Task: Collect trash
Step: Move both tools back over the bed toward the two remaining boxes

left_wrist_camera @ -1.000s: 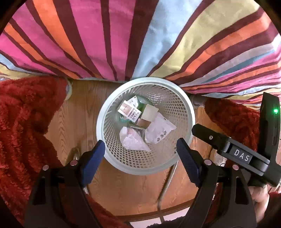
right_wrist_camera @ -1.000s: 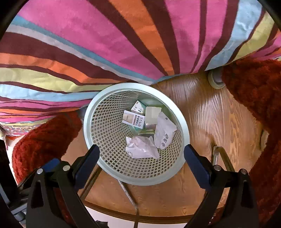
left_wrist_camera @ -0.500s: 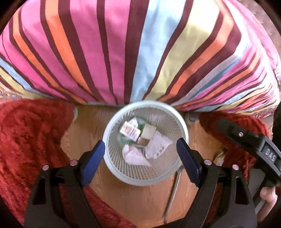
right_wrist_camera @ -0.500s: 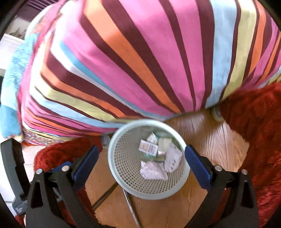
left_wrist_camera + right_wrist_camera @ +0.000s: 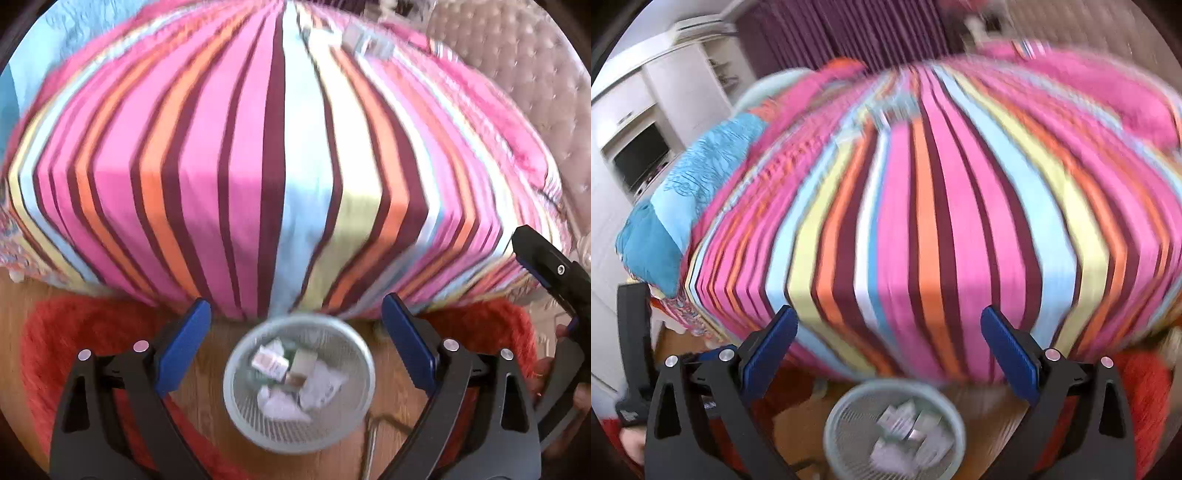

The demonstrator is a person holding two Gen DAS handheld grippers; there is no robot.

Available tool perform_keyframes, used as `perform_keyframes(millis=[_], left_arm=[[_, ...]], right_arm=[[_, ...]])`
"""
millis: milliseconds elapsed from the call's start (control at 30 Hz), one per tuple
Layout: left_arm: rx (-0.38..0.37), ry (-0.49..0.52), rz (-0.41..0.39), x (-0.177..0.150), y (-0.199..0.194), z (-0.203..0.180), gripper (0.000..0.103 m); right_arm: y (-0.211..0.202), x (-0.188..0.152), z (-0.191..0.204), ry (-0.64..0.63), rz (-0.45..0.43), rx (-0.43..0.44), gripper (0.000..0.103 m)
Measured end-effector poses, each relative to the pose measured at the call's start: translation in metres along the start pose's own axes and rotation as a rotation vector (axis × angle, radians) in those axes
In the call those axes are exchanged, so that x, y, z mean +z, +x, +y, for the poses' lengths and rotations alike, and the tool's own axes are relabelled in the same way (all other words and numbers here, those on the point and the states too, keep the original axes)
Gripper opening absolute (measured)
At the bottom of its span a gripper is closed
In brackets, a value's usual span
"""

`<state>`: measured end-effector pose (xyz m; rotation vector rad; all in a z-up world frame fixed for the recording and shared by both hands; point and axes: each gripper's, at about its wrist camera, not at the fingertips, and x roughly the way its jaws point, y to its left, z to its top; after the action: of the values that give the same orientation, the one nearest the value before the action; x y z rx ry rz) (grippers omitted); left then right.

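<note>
A pale mesh wastebasket (image 5: 236,391) stands on the wood floor below my left gripper (image 5: 295,343). It holds crumpled paper, small cartons and wrappers (image 5: 295,376). The basket also shows blurred in the right wrist view (image 5: 842,435), low between the fingers of my right gripper (image 5: 890,354). Both grippers are open and empty, well above the basket. The striped bedspread (image 5: 288,158) fills most of both views. Small blurred items (image 5: 365,40) lie on the bed's far side.
Red shaggy rugs (image 5: 74,332) lie on both sides of the basket. A blue pillow (image 5: 683,192) sits at the bed's left end. White cabinets (image 5: 646,110) and a purple curtain (image 5: 849,29) stand behind. A padded headboard (image 5: 517,74) is at right.
Both grippers have risen and tilted up away from the basket. The basket has shrunk and dropped low in both views, and the top of the bed has come into view.
</note>
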<state>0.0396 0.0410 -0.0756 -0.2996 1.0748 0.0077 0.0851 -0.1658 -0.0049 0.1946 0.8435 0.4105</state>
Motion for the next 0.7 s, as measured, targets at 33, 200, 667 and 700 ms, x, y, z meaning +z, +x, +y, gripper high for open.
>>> perform_keyframes(millis=[33,200,667,700], left_arm=[[-0.006,0.003,-0.034,0.009,-0.006,-0.001,0.091],[-0.015,0.017,-0.117,0.044,-0.019,-0.009,0.091],[-0.007,0.014,-0.198,0.151,0.005,-0.032,0.091],[-0.003,0.012,-0.198,0.157,0.009,-0.032,0.091]], right_arm=[[-0.002,0.006,0.003,-0.035,-0.028,-0.008,0.095],[0.000,0.032,0.008,-0.136,-0.132,-0.022,0.095],[0.036,0.106,-0.007,-0.192,-0.176,-0.018,0.095],[0.039,0.109,-0.006,-0.201,-0.174,-0.016,0.095]])
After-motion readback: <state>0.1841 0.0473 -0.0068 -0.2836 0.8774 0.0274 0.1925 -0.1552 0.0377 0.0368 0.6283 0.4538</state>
